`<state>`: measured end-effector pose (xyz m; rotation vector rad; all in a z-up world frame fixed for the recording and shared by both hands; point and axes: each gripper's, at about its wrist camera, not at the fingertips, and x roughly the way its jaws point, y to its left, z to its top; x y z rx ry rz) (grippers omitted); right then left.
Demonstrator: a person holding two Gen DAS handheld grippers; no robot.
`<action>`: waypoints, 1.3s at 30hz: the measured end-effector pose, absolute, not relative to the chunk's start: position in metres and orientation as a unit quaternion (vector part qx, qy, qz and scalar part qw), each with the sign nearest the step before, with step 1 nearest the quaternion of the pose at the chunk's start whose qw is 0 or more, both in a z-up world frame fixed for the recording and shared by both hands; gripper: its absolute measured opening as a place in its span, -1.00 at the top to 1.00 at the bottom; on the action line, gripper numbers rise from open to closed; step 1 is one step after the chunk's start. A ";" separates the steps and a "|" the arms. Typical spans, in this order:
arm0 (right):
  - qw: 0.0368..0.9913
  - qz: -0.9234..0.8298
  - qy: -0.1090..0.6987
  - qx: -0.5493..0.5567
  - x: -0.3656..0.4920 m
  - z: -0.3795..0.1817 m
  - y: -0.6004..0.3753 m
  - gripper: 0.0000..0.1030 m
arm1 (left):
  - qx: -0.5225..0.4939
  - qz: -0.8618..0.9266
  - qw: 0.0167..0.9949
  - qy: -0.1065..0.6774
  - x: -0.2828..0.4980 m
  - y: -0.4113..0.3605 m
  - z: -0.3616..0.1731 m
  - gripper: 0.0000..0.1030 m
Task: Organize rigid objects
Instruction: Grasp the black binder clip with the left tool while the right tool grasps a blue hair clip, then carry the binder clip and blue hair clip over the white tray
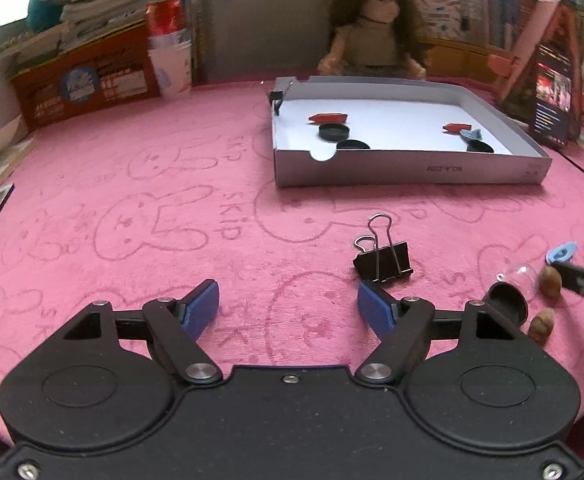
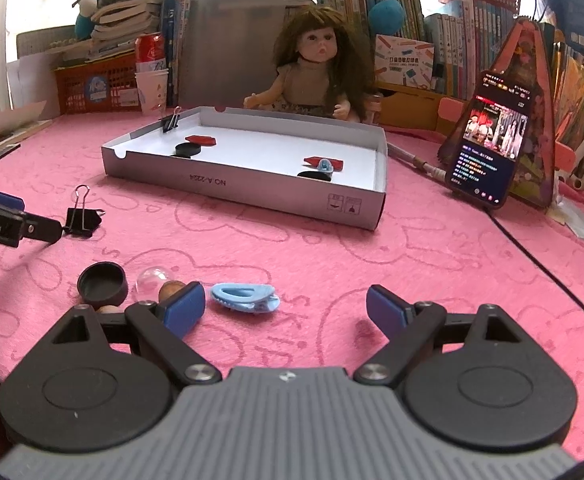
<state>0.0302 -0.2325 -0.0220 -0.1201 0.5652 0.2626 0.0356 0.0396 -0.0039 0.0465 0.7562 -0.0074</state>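
Note:
A black binder clip [image 1: 383,260] lies on the pink cloth just beyond the right pad of my left gripper [image 1: 288,308], which is open and empty. My right gripper [image 2: 286,310] is also open and empty; a light blue hair clip [image 2: 246,298] lies between its pads, nearer the left one and untouched. Left of that are a black cap [image 2: 102,284], a clear glass bulb [image 2: 154,278] and a brown nut [image 2: 170,290]. The white box [image 2: 252,190] farther back holds red pieces, black caps and another blue clip. A finger [image 2: 40,229] of the left gripper reaches the binder clip [image 2: 80,218].
A doll [image 2: 315,76] sits behind the box. A phone [image 2: 487,148] leans on a stand at right, with a cable across the cloth. A second binder clip [image 2: 170,122] grips the box's far corner. Cups, a basket and books line the back.

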 end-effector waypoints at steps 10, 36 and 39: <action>0.955 0.110 0.269 -0.053 0.030 -0.027 -0.224 -0.80 | -0.007 -0.021 0.933 0.358 0.035 0.018 0.000 -0.45; 0.957 0.120 0.263 -0.013 0.029 -0.016 -0.220 0.16 | -0.002 -0.030 0.946 0.324 0.046 -0.004 0.003 0.40; 0.957 0.120 0.265 0.004 0.040 -0.009 -0.224 0.16 | 0.001 -0.034 0.948 0.317 0.055 -0.003 0.014 0.40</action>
